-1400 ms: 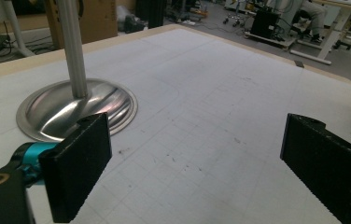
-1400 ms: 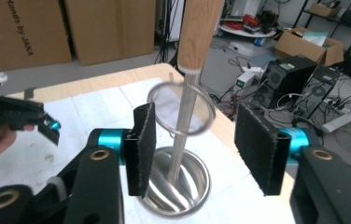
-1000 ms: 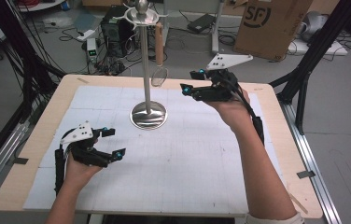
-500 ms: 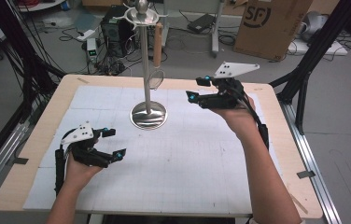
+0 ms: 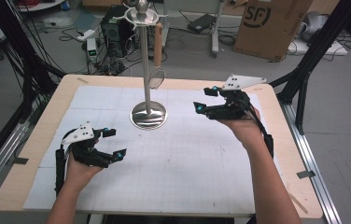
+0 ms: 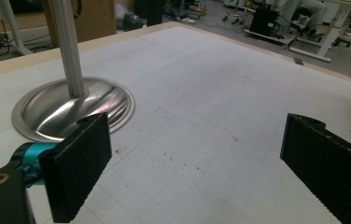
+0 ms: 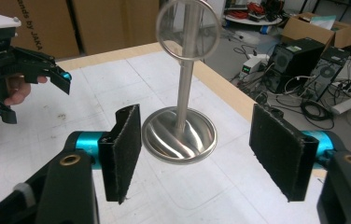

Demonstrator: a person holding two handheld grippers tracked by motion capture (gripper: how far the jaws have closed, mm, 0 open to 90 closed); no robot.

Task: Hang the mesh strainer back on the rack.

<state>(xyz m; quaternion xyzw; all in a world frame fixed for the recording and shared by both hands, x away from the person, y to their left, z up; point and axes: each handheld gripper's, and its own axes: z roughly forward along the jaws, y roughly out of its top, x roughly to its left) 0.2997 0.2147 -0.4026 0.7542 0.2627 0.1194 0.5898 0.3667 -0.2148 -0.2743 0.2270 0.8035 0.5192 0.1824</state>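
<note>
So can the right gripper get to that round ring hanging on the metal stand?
Probably yes. The right gripper is empty, its jaws open after just widening, and it faces the ring hanging by the stand. Nothing sits between them, only bare table.

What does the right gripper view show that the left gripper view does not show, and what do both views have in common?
The right gripper view alone shows the round clear ring hanging beside the pole, the left hand-held gripper farther off, and black computer cases on the floor. The left gripper view alone shows white desk legs far across the room. Both share the shiny metal stand with a round dished base, the white gridded table mat, and open black jaws with nothing between them.
</note>
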